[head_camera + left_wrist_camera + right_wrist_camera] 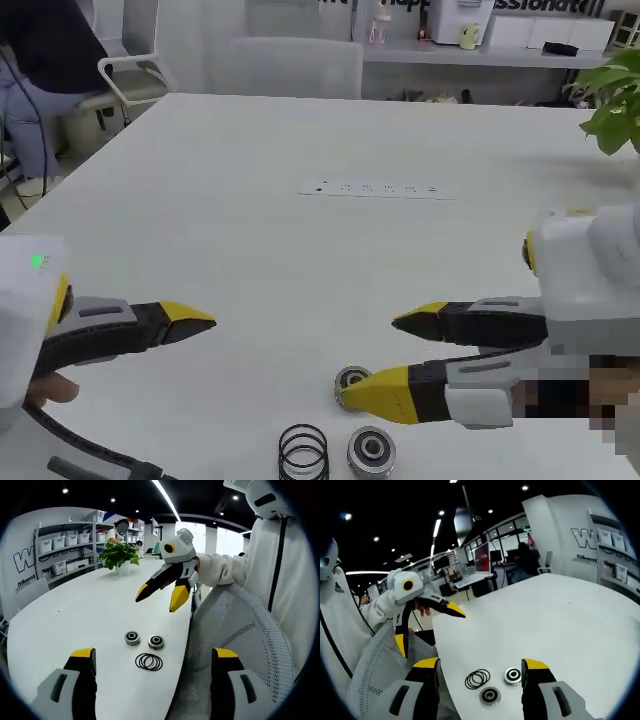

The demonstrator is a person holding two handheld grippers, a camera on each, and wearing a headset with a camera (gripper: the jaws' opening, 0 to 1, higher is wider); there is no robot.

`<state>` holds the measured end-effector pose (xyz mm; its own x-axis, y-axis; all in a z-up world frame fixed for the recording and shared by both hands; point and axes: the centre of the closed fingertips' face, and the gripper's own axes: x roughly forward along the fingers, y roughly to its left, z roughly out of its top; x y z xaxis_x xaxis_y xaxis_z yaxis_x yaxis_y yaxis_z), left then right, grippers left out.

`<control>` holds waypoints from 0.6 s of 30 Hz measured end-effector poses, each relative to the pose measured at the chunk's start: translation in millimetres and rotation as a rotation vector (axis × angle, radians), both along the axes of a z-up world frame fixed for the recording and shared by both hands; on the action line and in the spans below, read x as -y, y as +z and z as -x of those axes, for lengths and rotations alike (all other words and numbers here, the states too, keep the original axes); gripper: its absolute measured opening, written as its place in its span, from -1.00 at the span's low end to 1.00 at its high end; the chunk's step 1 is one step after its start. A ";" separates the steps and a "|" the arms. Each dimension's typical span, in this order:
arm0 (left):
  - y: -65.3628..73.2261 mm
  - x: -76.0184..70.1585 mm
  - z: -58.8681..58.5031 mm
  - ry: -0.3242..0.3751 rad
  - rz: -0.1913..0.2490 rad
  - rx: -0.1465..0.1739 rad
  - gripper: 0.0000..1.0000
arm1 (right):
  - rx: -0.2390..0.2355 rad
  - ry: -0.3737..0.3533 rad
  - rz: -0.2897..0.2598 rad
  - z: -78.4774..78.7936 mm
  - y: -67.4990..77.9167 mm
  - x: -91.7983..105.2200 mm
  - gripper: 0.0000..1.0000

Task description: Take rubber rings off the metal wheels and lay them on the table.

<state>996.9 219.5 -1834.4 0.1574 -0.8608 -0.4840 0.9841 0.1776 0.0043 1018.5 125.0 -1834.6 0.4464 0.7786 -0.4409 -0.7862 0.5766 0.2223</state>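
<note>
A potted plant (pixel 615 100) at upper right and a socket strip (pixel 375 188) at centre sit well apart from the work on the white worktop (pixel 250 150) (an office, with shelving (pixel 65 545) and a mesh chair (pixel 235 630)). Both left claw (pixel 153 655) and right claw (pixel 372 355) gape empty; black rubber rings (pixel 303 450) lie near the bottom edge beside one metal wheel (pixel 371 450), the other wheel (pixel 350 377) partly behind the right claw's lower jaw.

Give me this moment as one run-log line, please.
left gripper: open, empty | right gripper: open, empty | rubber rings: piled on table | metal wheels: beside rings, ungripped
</note>
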 end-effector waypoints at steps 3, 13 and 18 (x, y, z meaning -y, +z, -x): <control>7.2 -2.8 3.5 0.003 0.013 0.010 0.92 | 0.009 0.001 0.015 7.7 -0.3 10.3 0.42; 9.5 -23.0 1.6 0.072 0.027 0.022 0.93 | 0.009 0.018 0.079 35.5 -13.5 38.6 0.70; 6.0 -31.6 1.6 0.107 0.033 0.016 0.94 | -0.002 0.001 0.091 40.3 -18.4 47.6 0.75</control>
<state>995.2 251.1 -1828.5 0.2566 -0.8540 -0.4525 0.9595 0.2816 0.0127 978.2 77.5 -1853.0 0.4451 0.7355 -0.5108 -0.7862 0.5941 0.1703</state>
